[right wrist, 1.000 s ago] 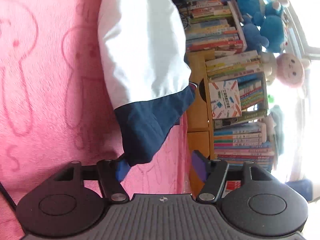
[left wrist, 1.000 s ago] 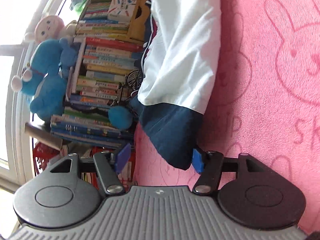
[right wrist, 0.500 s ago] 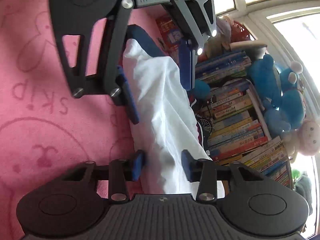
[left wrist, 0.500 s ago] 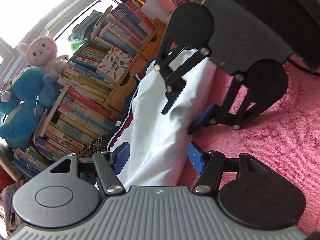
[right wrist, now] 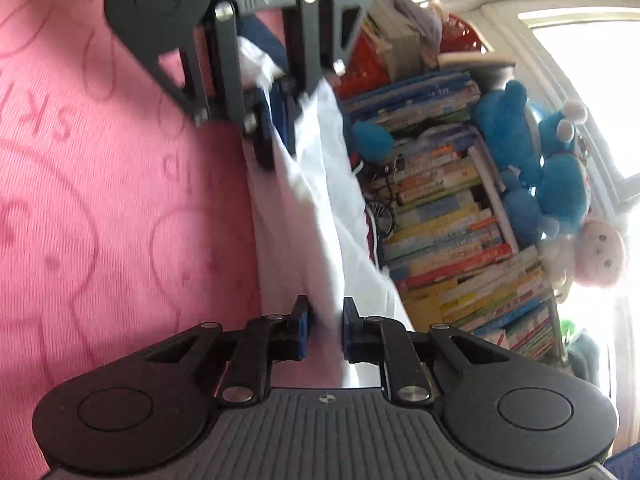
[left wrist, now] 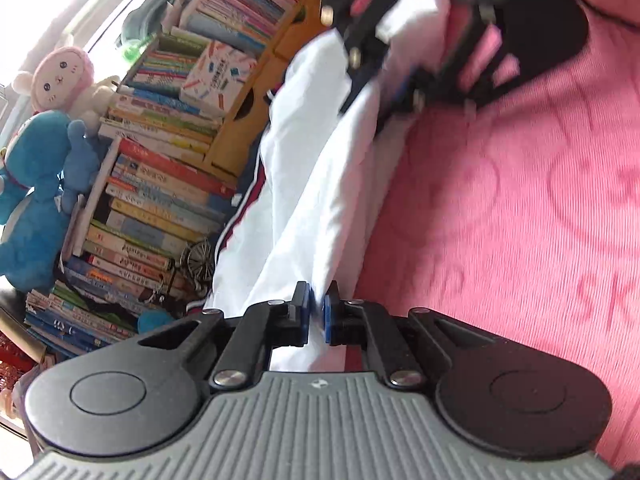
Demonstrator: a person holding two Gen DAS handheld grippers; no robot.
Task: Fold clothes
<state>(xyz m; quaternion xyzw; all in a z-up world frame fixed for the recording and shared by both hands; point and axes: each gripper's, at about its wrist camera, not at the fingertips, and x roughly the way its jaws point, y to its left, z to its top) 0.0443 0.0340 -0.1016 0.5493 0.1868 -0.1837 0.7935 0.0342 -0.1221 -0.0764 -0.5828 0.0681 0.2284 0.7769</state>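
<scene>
Change: both jaws have just been closing — left hand-held gripper (left wrist: 316, 314) and right hand-held gripper (right wrist: 324, 326) now each pinch the white garment (left wrist: 304, 200), the two facing each other | Room: pink blanket (left wrist: 500, 220) open beside it; book stacks (left wrist: 160, 200) crowd the other edge | Axis: garment stretched lengthwise between grippers

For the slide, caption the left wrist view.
Left gripper and right gripper pinch opposite ends of a white garment on a pink blanket.
</scene>
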